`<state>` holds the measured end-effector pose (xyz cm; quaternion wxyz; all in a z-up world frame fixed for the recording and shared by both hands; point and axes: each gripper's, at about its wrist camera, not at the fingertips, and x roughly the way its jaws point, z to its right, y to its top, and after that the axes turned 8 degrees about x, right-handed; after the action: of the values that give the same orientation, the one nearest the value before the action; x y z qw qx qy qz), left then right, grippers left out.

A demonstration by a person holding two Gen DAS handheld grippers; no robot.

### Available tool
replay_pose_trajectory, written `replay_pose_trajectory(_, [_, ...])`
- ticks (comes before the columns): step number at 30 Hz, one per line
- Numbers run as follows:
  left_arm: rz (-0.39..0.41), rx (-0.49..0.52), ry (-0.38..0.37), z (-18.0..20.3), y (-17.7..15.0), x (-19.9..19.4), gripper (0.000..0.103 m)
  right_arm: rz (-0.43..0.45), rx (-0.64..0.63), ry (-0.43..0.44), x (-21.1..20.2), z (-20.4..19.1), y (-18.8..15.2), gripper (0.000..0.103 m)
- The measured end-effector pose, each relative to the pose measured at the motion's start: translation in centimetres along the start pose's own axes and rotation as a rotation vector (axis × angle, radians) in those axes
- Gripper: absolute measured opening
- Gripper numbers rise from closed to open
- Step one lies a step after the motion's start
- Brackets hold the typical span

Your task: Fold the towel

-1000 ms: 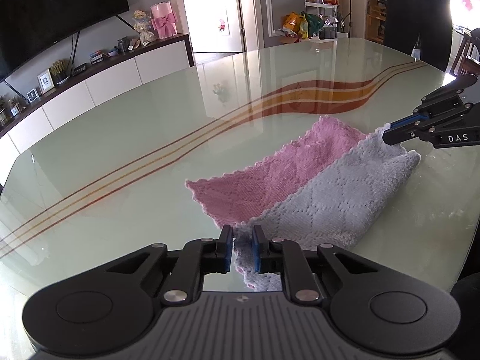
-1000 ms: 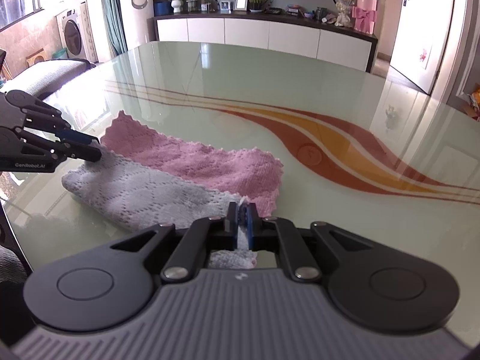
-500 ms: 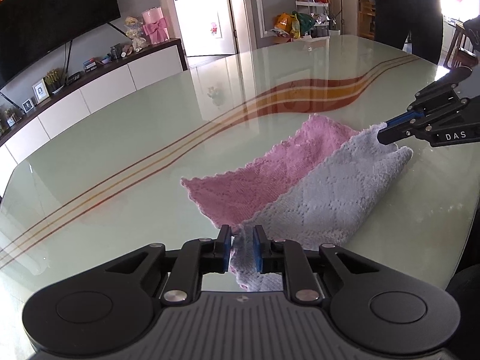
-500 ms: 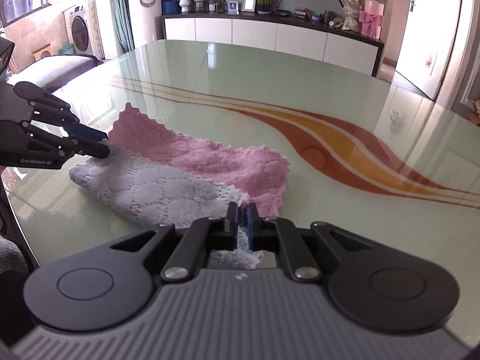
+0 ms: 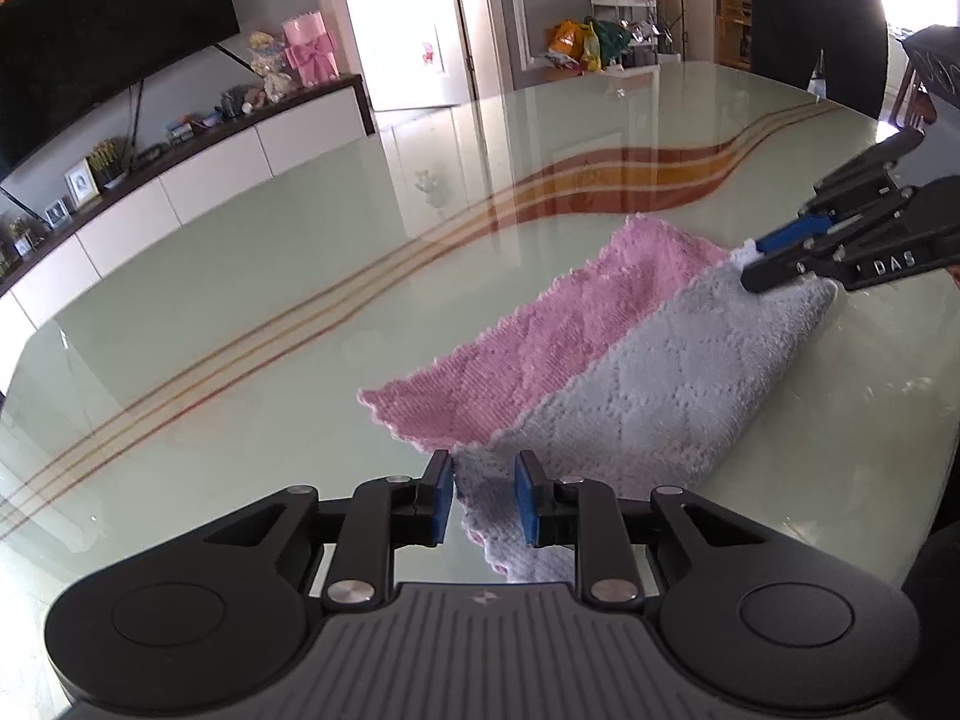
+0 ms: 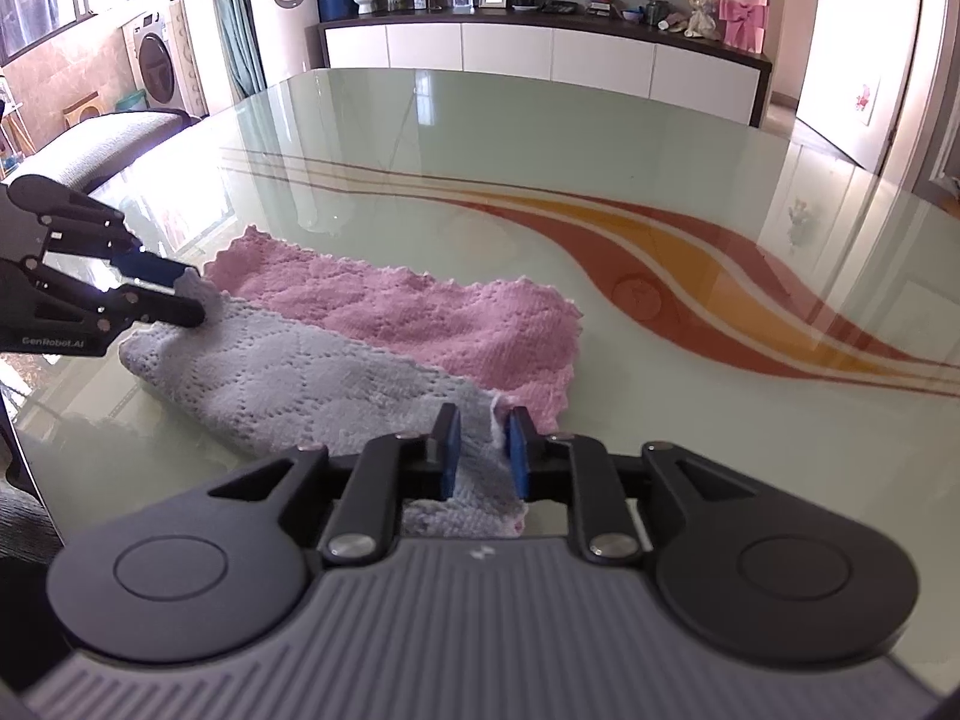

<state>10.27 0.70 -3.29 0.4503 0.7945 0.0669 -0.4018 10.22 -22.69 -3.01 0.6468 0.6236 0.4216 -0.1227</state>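
Observation:
A towel, pink on one face [image 5: 540, 354] and grey on the other [image 5: 672, 384], lies on the glass table with the grey half folded over the pink. My left gripper [image 5: 483, 498] is open, its blue pads either side of a loose grey corner. It also shows in the right wrist view [image 6: 192, 294] at the towel's far left corner. My right gripper [image 6: 485, 450] is open around the near grey corner [image 6: 474, 462]. It shows in the left wrist view [image 5: 756, 261] at the towel's far right corner.
The pale green glass table [image 5: 252, 312] has red and orange wavy stripes [image 6: 708, 276]. A white sideboard [image 6: 540, 60] with ornaments runs along the wall. A person in black [image 5: 816, 18] stands at the table's far end. A sofa [image 6: 90, 144] is left of the table.
Both grippers have opened and let go of the grey corners they were pinching. The folded grey half now rests on the pink half.

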Motion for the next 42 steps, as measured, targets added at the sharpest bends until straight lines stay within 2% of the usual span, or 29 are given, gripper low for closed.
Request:
replay_pose_trajectory(9, [0.002,0.046,0.012,0.8,-0.1,0.0,0.026,-0.004,-0.014,0.011,-0.3,-0.4,-0.1,0.01])
replay_pose_trajectory(16, [-0.006,0.012,-0.001,0.2,-0.2,0.5,0.026,-0.004,-0.019,0.003,-0.2,-0.4,-0.1,0.01])
replay_pose_trajectory(24, [-0.013,-0.019,-0.011,-0.6,-0.4,0.8,0.029,0.0,0.012,-0.009,-0.1,0.3,0.0,0.017])
replay_pose_trajectory(26, [-0.012,-0.02,-0.011,-0.5,-0.4,0.8,0.029,-0.001,0.025,0.001,-0.1,0.5,-0.1,0.015])
replay_pose_trajectory(28, [-0.012,-0.026,-0.014,-0.5,-0.5,0.8,0.028,-0.002,0.031,0.005,0.0,0.5,-0.1,0.009])
replay_pose_trajectory(36, [-0.019,-0.069,-0.036,-0.9,-0.6,0.6,0.007,0.017,0.052,0.007,-0.6,0.6,0.0,0.006])
replay_pose_trajectory(39, [-0.013,-0.084,-0.042,-1.0,-0.7,0.4,0.002,0.027,0.057,0.012,-0.9,0.7,0.0,0.006])
replay_pose_trajectory(42, [-0.006,-0.098,-0.057,-1.1,-0.8,0.1,0.001,0.037,0.054,0.011,-1.3,0.7,0.0,0.006])
